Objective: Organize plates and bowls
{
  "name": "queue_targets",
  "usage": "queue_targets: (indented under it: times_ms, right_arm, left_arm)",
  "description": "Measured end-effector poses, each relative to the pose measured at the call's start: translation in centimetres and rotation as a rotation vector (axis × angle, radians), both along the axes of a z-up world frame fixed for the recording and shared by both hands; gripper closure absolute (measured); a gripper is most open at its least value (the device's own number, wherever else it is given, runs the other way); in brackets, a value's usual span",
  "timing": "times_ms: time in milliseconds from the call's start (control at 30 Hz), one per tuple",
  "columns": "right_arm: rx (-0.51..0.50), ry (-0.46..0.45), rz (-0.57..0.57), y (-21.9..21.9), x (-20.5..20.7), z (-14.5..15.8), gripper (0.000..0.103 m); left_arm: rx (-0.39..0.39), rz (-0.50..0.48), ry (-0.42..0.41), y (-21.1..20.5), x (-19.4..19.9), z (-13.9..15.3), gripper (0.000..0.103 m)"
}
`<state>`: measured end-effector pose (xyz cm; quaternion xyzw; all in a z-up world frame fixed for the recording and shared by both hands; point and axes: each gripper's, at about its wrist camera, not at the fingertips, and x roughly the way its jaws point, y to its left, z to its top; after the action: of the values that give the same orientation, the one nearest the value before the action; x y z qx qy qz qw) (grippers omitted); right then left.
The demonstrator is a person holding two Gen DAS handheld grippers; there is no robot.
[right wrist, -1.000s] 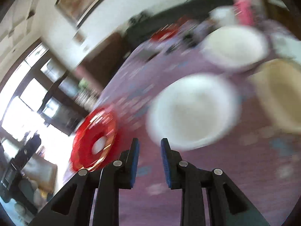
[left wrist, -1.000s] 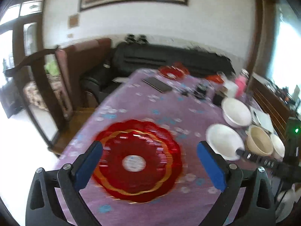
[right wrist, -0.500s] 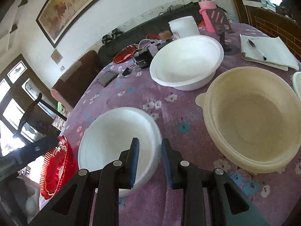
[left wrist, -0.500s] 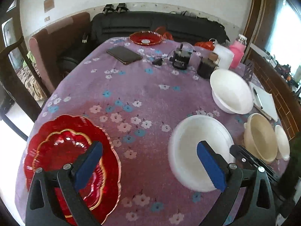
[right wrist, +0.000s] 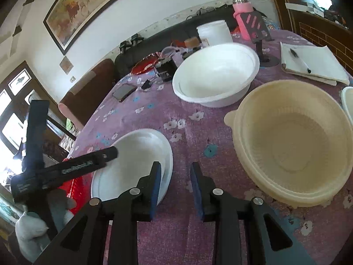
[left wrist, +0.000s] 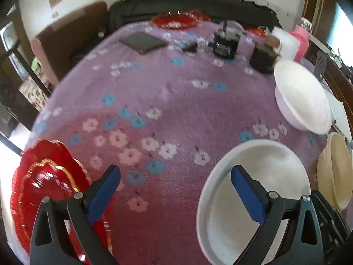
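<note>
A white plate (left wrist: 253, 198) lies on the purple flowered tablecloth (left wrist: 176, 101) near the front edge. My left gripper (left wrist: 176, 190) hangs wide open above the cloth, its right finger over the plate and nothing between the jaws. A red scalloped plate (left wrist: 44, 198) lies at the lower left, partly under the left finger. In the right wrist view my right gripper (right wrist: 175, 185) stands open by a narrow gap, holding nothing, at the white plate's (right wrist: 132, 161) right rim. One left gripper finger (right wrist: 88, 163) reaches over that plate. Beyond stand a white bowl (right wrist: 216, 77) and a beige bowl (right wrist: 291, 143).
At the far end are a second red plate (left wrist: 174, 19), a phone (left wrist: 143, 42), black gadgets (left wrist: 225, 44), a white tub (right wrist: 214, 33), a pink bottle (right wrist: 241, 15), a phone stand (right wrist: 258, 26) and a notepad with pen (right wrist: 313, 64). A gloved hand (right wrist: 33, 223) holds the left gripper. Chairs and a sofa ring the table.
My left gripper has swung right and down, from over the red plate to over the white plate. The right gripper settled at the white plate's rim and has hardly moved since.
</note>
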<state>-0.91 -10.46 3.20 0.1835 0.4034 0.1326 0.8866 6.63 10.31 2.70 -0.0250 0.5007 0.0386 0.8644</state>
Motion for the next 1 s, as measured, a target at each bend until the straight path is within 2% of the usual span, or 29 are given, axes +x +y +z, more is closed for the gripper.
queue_targets:
  times_ms: [67, 233, 333, 367, 433, 467, 567, 700, 900, 1000]
  right_arm:
    - [0.000, 0.013, 0.017, 0.4, 0.2, -0.3, 0.073]
    - [-0.020, 0.050, 0.037, 1.2, 0.7, -1.2, 0.073]
    - [0.029, 0.073, 0.053, 1.2, 1.0, -1.8, 0.073]
    - [0.044, 0.072, 0.063, 1.2, 1.0, -1.8, 0.073]
    - [0.037, 0.060, 0.066, 1.3, 0.9, -1.6, 0.074]
    - [0.038, 0.058, 0.069, 1.3, 0.8, -1.6, 0.081]
    - [0.030, 0.066, 0.066, 1.4, 0.7, -1.9, 0.082]
    - [0.046, 0.041, 0.066, 1.3, 0.4, -1.4, 0.084]
    - [0.047, -0.063, 0.117, 2.2, -0.9, 0.1, 0.084]
    - [0.016, -0.138, 0.158, 4.2, -2.5, 2.0, 0.084]
  left_arm:
    - [-0.037, 0.004, 0.025, 0.0, 0.2, -0.5, 0.003]
    - [-0.032, -0.033, 0.024, -1.1, 0.2, -0.9, 0.004]
    - [-0.019, -0.064, 0.041, -2.0, 0.2, -1.3, 0.028]
    - [-0.036, -0.086, 0.035, -2.3, 0.1, -1.2, 0.047]
    - [-0.074, -0.126, 0.051, -3.0, -0.2, -1.1, 0.073]
    - [-0.049, -0.120, 0.037, -3.4, -0.6, -0.8, 0.074]
    - [0.002, -0.126, -0.023, -4.0, -1.6, 0.2, 0.078]
    - [0.019, -0.118, -0.069, -3.9, -3.2, 1.8, 0.080]
    - [-0.004, -0.087, -0.135, -2.5, -6.0, 4.2, 0.080]
    - [-0.004, -0.058, -0.183, -0.7, -8.6, 5.5, 0.079]
